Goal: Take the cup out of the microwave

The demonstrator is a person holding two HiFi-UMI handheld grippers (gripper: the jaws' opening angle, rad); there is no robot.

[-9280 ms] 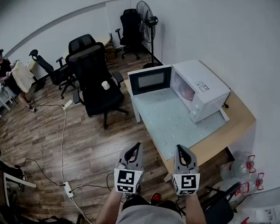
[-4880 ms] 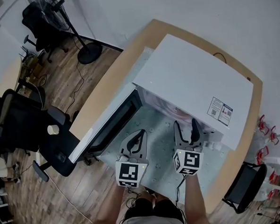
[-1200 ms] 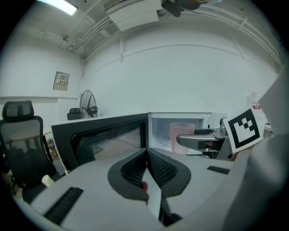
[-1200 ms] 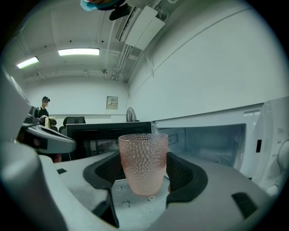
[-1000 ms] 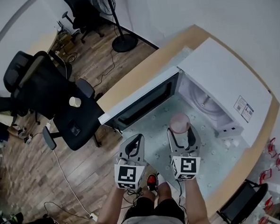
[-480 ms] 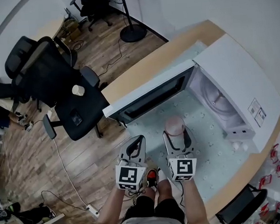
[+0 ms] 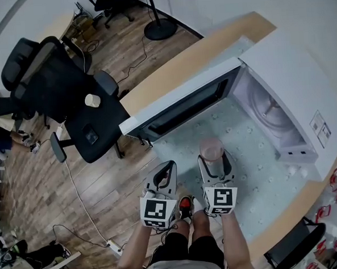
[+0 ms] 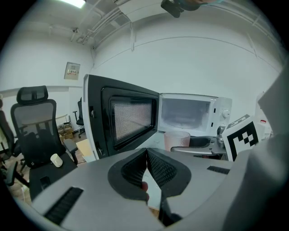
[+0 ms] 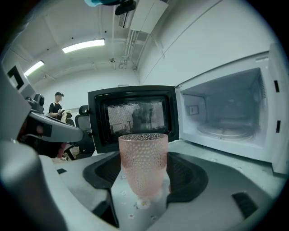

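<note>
A pink dimpled cup (image 7: 211,149) stands upright between the pads of my right gripper (image 7: 214,159), which is shut on it above the pale flowered mat (image 7: 244,155), well outside the microwave. In the right gripper view the cup (image 9: 143,162) fills the middle of the gripper (image 9: 144,172). The white microwave (image 7: 278,73) has its door (image 7: 184,104) swung wide open, and only the turntable (image 7: 268,112) shows in its cavity. My left gripper (image 7: 163,180) hangs left of the right one, off the table's front edge, shut and holding nothing. The left gripper view shows its pads (image 8: 135,168) touching.
A black office chair (image 7: 70,103) with a small white cup (image 7: 92,100) on its seat stands left of the wooden table (image 7: 209,49). A fan base (image 7: 161,29) sits beyond. Cables and a power strip (image 7: 115,245) lie on the floor. A person (image 9: 58,106) is far off.
My right gripper has drawn the cup back from the microwave's mouth toward the table's front edge. The left gripper has stayed shut beside it.
</note>
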